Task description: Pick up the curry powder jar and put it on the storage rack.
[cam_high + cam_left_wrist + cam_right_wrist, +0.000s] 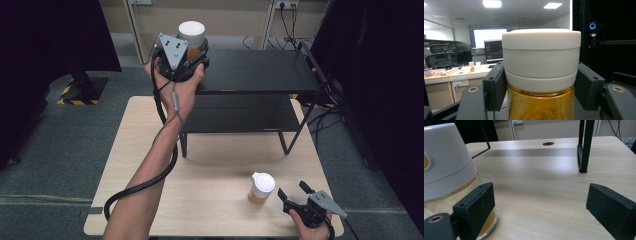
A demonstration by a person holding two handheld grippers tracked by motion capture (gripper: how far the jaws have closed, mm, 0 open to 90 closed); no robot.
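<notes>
Amber-filled jar (541,75) in left gripper (186,56); 2nd jar (261,189) on table (210,200).

1. The table (210,200) stands directly in front of me; the two-level shelf (250,75) sits on its far half.
2. My left gripper (187,59) is raised at the near left corner of the shelf's top level, with a jar (192,37) between its jaws, which press on the jar's sides just below the lid (541,55).
3. A second jar (261,190) stands on the table's near right area, in front of the shelf.
4. My right gripper (294,192) lies just right of that jar, near the table's front edge. In the right gripper view, this jar (449,177) is beside the left jaw, outside the gap.
</notes>
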